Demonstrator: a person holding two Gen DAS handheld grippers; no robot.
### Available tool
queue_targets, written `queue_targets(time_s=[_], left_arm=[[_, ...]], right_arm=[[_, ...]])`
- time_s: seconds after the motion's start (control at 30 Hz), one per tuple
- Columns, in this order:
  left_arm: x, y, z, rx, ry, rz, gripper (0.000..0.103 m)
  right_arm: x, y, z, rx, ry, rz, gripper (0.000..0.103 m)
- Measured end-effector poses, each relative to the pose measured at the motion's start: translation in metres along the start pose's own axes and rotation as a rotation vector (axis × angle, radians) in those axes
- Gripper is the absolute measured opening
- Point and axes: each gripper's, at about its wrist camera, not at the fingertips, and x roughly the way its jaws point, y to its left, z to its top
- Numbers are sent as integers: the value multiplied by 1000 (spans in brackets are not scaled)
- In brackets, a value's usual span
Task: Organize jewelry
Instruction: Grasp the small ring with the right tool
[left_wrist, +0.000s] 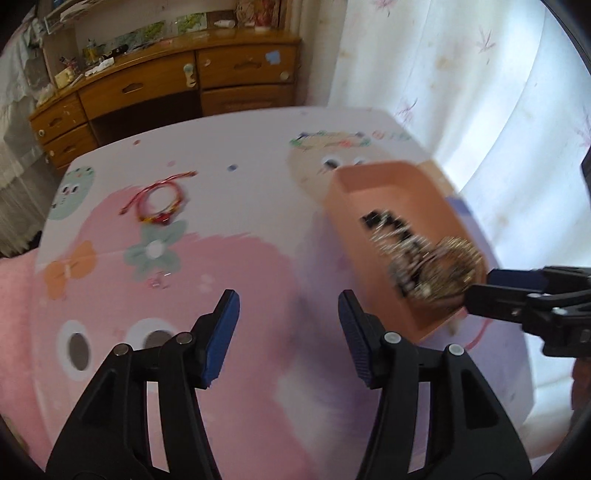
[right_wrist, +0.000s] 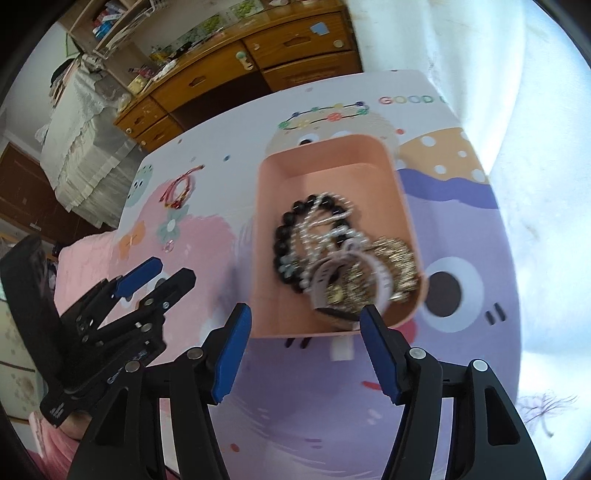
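Fingers of left gripper (left_wrist: 288, 306) spread, nothing between them, poised over bare pink print of surface (left_wrist: 258, 206). Fingers of right gripper (right_wrist: 304, 321) likewise spread; near rim of peach tray (right_wrist: 391, 162) lies in the gap, pads not seen pressing on it, so no grip recorded. Tray stands on right side of surface, holding a tangled heap: black bead bracelet (right_wrist: 286, 236), silver chain (right_wrist: 325, 229), pale watch strap (right_wrist: 347, 273), gold chain (right_wrist: 397, 258), all bunched toward the near end. Red cord bracelet (left_wrist: 159, 201) lies loose at far left of surface, well apart from tray. Small pale trinket (left_wrist: 159, 282) noted nearer, just beyond left gripper; type not determinable.

Step in hand, as judged: between deliveries, left gripper empty and free for the next piece. Remaining: red cord bracelet, possibly the trinket.

Next move calls for: reach to far left, low approach, pinch on the thin cord; risk of sliding on smooth surface. Tray best steadied from the right.
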Motion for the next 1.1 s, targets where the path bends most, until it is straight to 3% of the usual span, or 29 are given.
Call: queue_targets(time_s=[0.2, 0.33, 0.4, 0.63, 0.87, 1.1], left_arm=[[6, 50, -6, 11, 95, 30, 53], [20, 79, -4, 73, 211, 49, 53], [23, 91, -3, 106, 233, 51, 53], [36, 119, 11, 183, 238, -3, 54], [48, 129, 21, 213, 185, -134, 54], [60, 126, 18, 290, 137, -181, 54]], right_arm=[[14, 56, -18, 24, -50, 77, 62], [29, 89, -24, 76, -64, 149, 62], [36, 105, -28, 79, -84, 153, 62], [68, 168, -45, -82, -189, 17, 62], [107, 212, -62, -240, -246, -61, 62], [139, 236, -70, -338, -260, -132, 49]])
